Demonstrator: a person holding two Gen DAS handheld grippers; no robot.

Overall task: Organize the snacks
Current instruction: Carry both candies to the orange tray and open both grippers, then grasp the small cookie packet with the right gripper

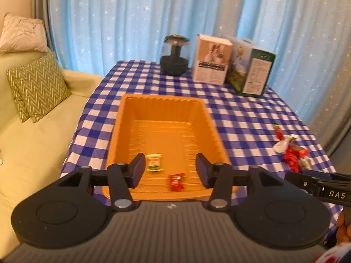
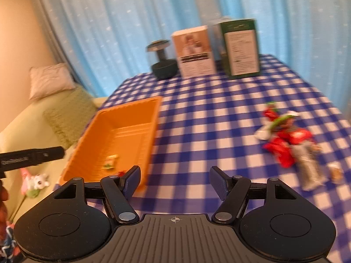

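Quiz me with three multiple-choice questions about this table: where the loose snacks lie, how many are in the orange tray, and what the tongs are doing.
1. Where does the pile of loose snacks lie?
A. On the checked tablecloth, to the right of the orange tray
B. On the sofa
C. On top of the boxes

2. How many snacks are in the tray?
A. None
B. Two
C. Five

3. What state are the left tongs and right tongs in?
A. Both shut on a red sweet
B. One holds a box
C. Both open, holding nothing

Answers:
1 A: the right wrist view shows the wrappers heaped on the cloth beside the tray.
2 B: a yellow-green packet and a red sweet lie on its floor.
3 C: each view shows a clear gap between the pads with nothing between them.
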